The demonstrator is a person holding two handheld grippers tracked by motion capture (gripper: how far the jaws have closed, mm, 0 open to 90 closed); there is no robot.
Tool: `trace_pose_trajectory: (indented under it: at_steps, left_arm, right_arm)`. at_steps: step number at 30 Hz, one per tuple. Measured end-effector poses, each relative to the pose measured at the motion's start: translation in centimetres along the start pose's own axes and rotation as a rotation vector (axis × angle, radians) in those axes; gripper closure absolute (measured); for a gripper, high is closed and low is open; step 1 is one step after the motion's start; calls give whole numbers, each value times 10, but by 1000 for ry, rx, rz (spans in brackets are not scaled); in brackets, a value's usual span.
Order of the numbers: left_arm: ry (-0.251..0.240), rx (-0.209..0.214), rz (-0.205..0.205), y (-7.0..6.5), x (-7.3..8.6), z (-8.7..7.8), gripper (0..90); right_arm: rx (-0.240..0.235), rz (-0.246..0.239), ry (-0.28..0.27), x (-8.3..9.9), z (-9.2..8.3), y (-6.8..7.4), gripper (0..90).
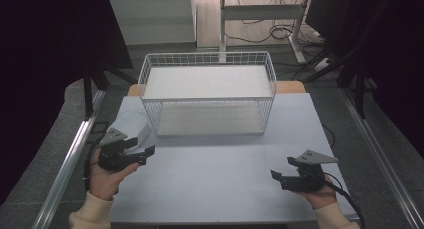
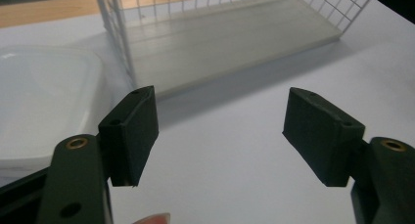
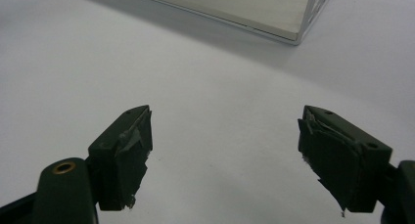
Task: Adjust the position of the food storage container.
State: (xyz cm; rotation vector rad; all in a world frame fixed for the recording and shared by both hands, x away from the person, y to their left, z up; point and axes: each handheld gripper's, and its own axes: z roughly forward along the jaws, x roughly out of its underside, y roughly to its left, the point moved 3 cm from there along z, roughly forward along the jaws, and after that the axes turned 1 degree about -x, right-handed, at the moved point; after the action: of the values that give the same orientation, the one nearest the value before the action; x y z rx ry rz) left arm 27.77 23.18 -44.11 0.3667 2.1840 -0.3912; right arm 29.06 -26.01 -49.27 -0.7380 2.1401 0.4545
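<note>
The left gripper (image 1: 142,154) hovers low over the table (image 1: 215,179) with its jaws wide apart and nothing between them, just beside a white lidded box (image 1: 131,126) that sits at the table's left, close to the front left corner of the wire rack (image 1: 207,96). That nearness suggests the box is the thing in hand, likely bound for one of the rack's two shelves, and the spread jaws look ready to take it. The right gripper (image 1: 280,178) waits well apart at the table's right front, jaws equally spread and empty, probably held back to leave the left one room. The high view gives the whole layout: the rack standing square at the far side, both shelves bare. The left gripper view adds what that misses: the box's (image 2: 44,97) rounded translucent lid to the left of the jaws, not between them, and the rack's (image 2: 117,33) wire mesh close up. The right gripper view shows bare table (image 3: 147,72), a rack (image 3: 303,18) corner, and worn, frayed pads (image 3: 129,150).
</note>
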Motion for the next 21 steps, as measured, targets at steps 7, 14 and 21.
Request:
trace_pose_trajectory:
  at_steps: [7,14,21]
  left_arm:
    - [9,-18,-19,28,-17,1,337]
    - [21,-57,-30,60,-35,11,392]
    - [54,-78,-54,86,-49,31,420]
  right_arm:
    - [7,-4,12,1,-1,-1,192]
    - [8,-4,13,1,-1,-1,185]
    - [13,1,17,2,0,-2,178]
